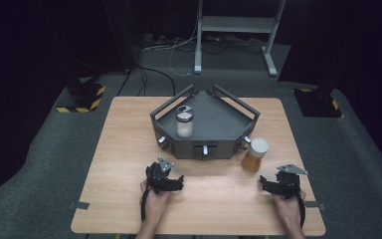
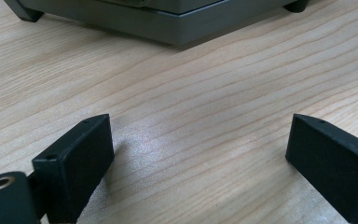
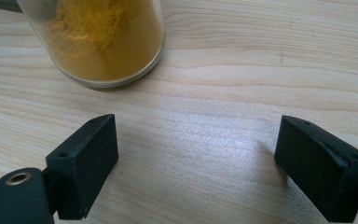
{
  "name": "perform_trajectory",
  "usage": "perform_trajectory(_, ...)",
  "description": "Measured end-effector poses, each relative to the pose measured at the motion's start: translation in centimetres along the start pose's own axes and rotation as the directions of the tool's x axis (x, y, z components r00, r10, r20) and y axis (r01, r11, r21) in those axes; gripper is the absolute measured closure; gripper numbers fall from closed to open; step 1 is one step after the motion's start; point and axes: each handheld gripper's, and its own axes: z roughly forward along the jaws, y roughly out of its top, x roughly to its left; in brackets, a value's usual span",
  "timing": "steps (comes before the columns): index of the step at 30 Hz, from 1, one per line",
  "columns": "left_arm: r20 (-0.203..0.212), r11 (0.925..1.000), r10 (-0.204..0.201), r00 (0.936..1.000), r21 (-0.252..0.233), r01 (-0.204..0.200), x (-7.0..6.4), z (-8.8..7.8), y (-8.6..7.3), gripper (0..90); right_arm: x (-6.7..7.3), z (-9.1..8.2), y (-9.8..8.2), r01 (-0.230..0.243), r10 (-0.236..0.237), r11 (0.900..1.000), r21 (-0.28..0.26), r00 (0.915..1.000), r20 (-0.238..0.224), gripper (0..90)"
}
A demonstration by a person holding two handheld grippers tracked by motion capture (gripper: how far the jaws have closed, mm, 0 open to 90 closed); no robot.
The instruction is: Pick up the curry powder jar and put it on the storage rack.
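- Right gripper (image 1: 261, 180) is resting low over the wooden table (image 1: 129, 164), near its front right edge; its jaws are standing wide apart with bare wood between them (image 3: 196, 158).
- Jar of orange powder (image 1: 255, 155), white lid on, is standing upright on the table just ahead of the right gripper, not touching it. In the right gripper view the jar's glass base (image 3: 105, 42) is sitting beyond the jaw on that view's left, a little apart from it.
- The jar is standing just beside the front right corner of the grey tray rack (image 1: 219, 124).
- Left gripper (image 1: 181, 180) is lying near the table's front middle, jaws spread, holding nothing (image 2: 200, 154); the rack's base (image 2: 168, 23) is showing ahead.
- A second jar with white contents (image 1: 184, 122) is standing upright inside the rack, at its left.
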Motion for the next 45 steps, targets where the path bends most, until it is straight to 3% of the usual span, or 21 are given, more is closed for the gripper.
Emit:
perform_trajectory(17,0.0,1.0,0.0,1.0,0.0,0.0,0.0,0.0,0.0,7.5,-0.3,-0.2,0.3,0.005,-0.004,1.0,0.015,0.9997,-0.024,9.0)
perform_trajectory(31,0.0,1.0,0.0,1.0,0.0,0.0,0.0,0.0,0.0,7.6,0.7,-1.2,1.2,0.072,-0.072,0.997,0.001,0.9942,-0.08,10.0)
perform_trajectory(45,0.0,1.0,0.0,1.0,0.0,0.0,0.0,0.0,0.0,7.6,1.1,-0.7,3.0,0.058,-0.062,0.998,-0.035,0.9893,-0.132,12.4)
